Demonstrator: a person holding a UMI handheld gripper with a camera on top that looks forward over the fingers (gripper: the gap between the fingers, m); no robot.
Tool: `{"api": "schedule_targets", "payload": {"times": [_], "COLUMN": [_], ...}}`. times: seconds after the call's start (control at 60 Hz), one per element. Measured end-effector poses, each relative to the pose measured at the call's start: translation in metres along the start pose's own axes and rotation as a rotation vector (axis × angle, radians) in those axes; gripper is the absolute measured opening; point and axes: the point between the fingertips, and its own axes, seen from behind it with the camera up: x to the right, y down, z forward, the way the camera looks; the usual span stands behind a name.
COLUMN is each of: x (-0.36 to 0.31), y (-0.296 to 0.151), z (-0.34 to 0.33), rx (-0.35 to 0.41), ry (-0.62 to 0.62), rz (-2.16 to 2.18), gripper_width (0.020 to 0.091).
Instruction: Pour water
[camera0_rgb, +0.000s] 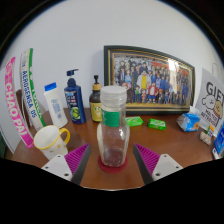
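gripper view looks along the two fingers of the gripper (113, 163) over a brown wooden table (170, 150). a clear plastic bottle with a wide pale cap and a green label band (113, 125) stands upright on the table between the fingers, its lower part looking dark through the clear wall; whether that is liquid cannot be told. the magenta pads (147, 158) sit to either side of the bottle's base with a gap showing at each side, so the fingers stand spread apart and grip nothing. just beside the left finger rests a pale cream ceramic mug with a yellow rim and handle (50, 140). beyond it stand a white plastic bottle with a blue label (55, 104), a dark blue pump bottle (74, 98) and a smaller amber pump bottle (96, 103). against the white wall leans a dark-framed group photograph (150, 77), with small green packets (146, 122) lying on the table before it. printed cartons (18, 100) stand well off to the left, and boxes with lettering (212, 110) to the right.
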Motion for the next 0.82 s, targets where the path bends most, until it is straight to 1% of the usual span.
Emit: {"api": "schedule_targets", "payload": {"times": [0.117, 0.283, 0.383, 0.483, 0.617, 0.817], "x": [-0.01, -0.035, -0.049, -0.063, -0.074, -0.084], "y": [0.004, 0.011, 0.014, 0.014, 0.022, 0.036], "z": [-0.052, -0.152, -0.206, -0.249, -0.282, -0.298], "rx": [-0.049, -0.106, -0.115, -0.102, -0.106, -0.113], "ry": [0.031, 0.079, 0.115, 0.128, 0.131, 0.136], "rz": [-0.028, -0.063, -0.059, -0.061, -0.052, -0.033], "gripper_width": [0.0853, 0.0852, 0.0851, 0.0851, 0.0852, 0.0853]}}
